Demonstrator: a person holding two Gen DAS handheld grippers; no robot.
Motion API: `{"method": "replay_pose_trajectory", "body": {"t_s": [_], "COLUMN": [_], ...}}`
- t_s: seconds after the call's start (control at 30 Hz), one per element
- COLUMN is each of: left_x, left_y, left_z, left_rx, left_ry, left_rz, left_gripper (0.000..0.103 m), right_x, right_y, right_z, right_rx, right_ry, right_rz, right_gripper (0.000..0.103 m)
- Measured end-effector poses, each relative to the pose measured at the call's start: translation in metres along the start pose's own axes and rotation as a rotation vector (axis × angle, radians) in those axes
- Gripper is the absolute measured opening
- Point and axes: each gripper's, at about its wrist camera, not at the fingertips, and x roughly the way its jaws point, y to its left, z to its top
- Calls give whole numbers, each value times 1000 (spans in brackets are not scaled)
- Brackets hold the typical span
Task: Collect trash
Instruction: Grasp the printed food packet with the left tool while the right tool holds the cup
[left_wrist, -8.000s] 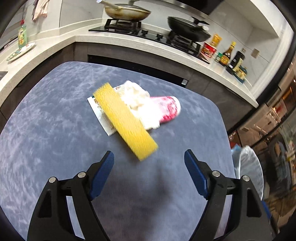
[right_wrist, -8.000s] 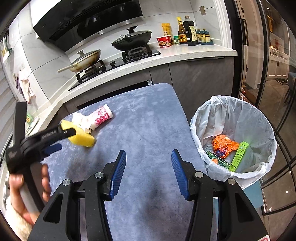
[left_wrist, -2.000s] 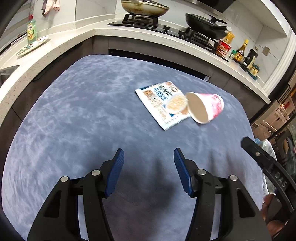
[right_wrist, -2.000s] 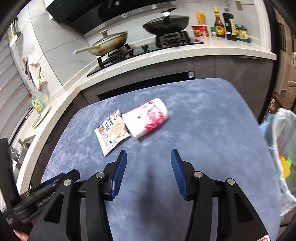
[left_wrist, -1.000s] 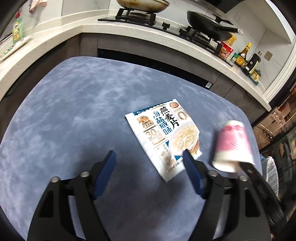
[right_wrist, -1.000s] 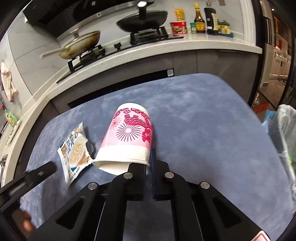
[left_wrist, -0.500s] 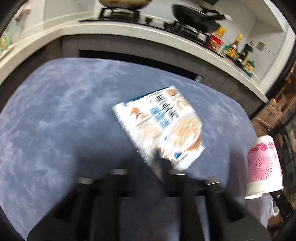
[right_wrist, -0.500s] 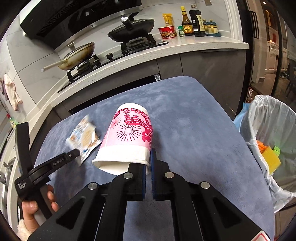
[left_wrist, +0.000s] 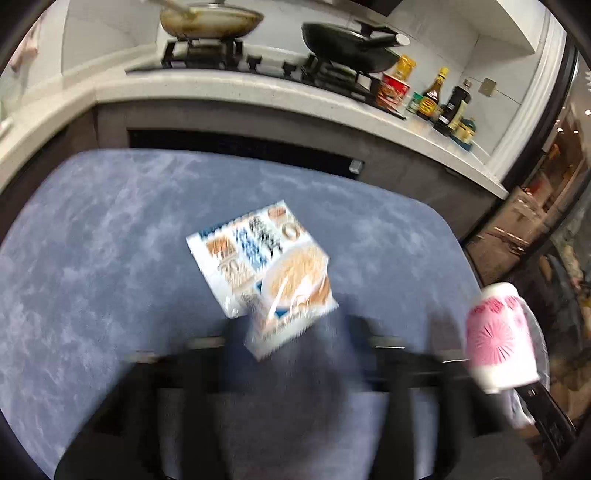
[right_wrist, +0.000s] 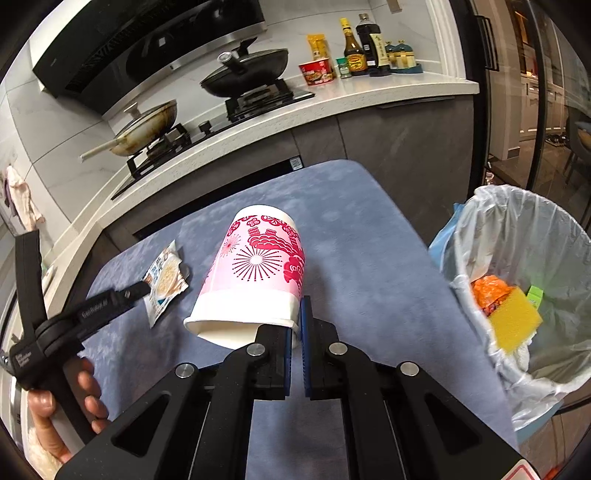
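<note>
1. The blue-grey mottled surface fills mid-frame in both views; the white-lined round trash bin stands beside it at the right edge of the right wrist view.
2. The pink-and-white paper cup, centre frame, looks light and crushable. The right claw is pinched tight on its rim, the sensible hold.
3. The thin, crinkly oatmeal sachet is floppy and slippery. The left claw, blurred, is opening with the sachet's lower corner between its jaws; I cannot tell whether they grip it.
</note>
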Motion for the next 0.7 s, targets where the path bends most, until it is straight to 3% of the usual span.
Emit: {"method": "replay_pose_trajectory", "body": {"t_s": [0.03, 0.1, 0.2, 0.3, 0.33, 0.4, 0.43, 0.5, 0.7], "left_x": [1, 11, 39, 64, 70, 74, 72, 66, 28], "left_y": [-7, -21, -36, -36, -33, -28, -28, -31, -32], "left_z": [2, 6, 11, 12, 10, 10, 10, 9, -4], "left_rx": [13, 54, 94, 96, 86, 67, 67, 72, 52], "left_ry": [-25, -36, 9, 67, 84, 88, 88, 95, 85], "left_rz": [37, 89, 165, 201, 204, 186, 170, 139, 92], "left_gripper": [78, 79, 79, 60, 49, 38, 19, 5, 0], "right_x": [0, -1, 1, 4, 5, 7, 7, 8, -1], "right_y": [-3, -8, -16, -20, -21, -23, -24, -25, -28], "right_z": [2, 6, 14, 19, 21, 23, 24, 24, 20], "right_rx": [2, 6, 13, 11, 10, 10, 9, 13, 22], "right_ry": [-2, -8, -12, -12, -11, -10, -11, -11, -11], "right_rz": [0, -2, 0, 5, 8, 16, 19, 29, 47], "right_gripper": [5, 5, 5, 5, 5, 5, 5, 5, 5]}}
